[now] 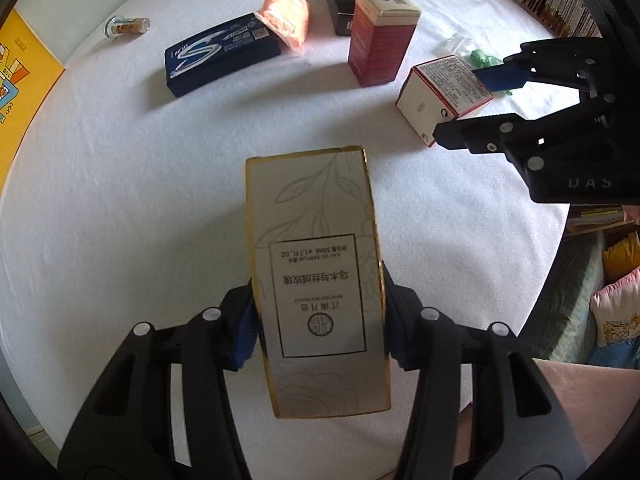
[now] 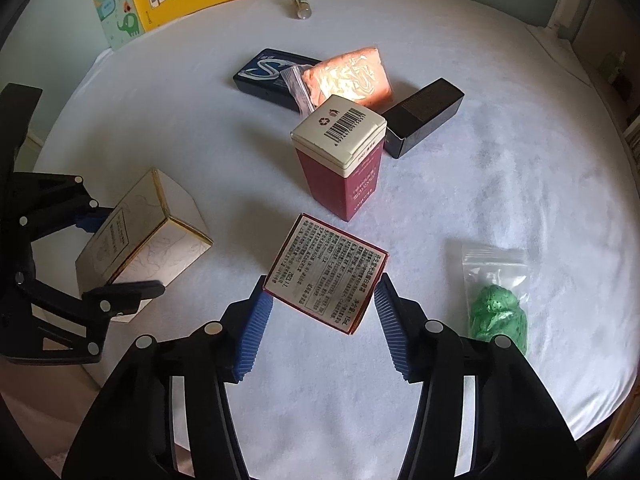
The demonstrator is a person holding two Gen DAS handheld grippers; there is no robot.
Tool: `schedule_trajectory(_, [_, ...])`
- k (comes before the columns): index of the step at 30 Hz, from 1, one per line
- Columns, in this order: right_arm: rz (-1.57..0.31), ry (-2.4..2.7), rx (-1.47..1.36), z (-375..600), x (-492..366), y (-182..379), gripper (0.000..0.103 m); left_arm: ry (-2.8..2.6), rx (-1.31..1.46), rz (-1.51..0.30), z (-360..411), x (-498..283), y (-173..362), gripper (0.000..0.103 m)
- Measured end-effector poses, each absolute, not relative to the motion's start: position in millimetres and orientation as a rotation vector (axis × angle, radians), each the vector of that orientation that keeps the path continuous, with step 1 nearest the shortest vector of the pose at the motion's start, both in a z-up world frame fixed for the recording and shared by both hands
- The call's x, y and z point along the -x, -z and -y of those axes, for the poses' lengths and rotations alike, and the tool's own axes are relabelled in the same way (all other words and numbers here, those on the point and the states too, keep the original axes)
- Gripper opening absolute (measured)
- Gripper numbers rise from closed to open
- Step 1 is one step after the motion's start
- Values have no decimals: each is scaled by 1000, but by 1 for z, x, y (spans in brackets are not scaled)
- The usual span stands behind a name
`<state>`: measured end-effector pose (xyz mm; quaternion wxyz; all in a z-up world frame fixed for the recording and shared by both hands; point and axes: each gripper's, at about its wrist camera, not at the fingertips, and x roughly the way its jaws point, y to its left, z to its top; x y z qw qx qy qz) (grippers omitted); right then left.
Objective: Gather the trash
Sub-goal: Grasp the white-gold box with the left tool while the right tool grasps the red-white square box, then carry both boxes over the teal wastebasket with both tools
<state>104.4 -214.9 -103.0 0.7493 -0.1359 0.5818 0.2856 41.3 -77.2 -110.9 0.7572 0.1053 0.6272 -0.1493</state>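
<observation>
In the left wrist view, the left gripper is clamping the cream gold-edged box between its blue pads, both pads pressing flat on the long sides and the box pointing forward over the white table; whether the box is touching the cloth or is lifted off it cannot be told here. To do this step well the grip should be kept square on those sides so the carton is not crushed or twisted as it is carried off. Across the far part of the table are lying a dark blue flat box, an orange pouch, a black box and a standing red box, with a small vial near the far left edge. At the right edge of this view the right gripper is reaching in level, its fingers bracketing the small red-and-white box. In the right wrist view, the right gripper is spread apart, its pads either side of the small red-and-white box with gaps showing, so nothing is yet gripped; closing should be centred on the box's sides. The green bagged item is lying toward the right edge, and the left gripper is coming in level from the left, holding the cream box tilted.
</observation>
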Motion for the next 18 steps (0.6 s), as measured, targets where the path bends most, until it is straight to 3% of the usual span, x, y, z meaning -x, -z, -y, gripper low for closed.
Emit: schedule_trajectory(18, [-1209,-517,146,277,-57,68,51,472,-388,-1275,147,-11,86,48])
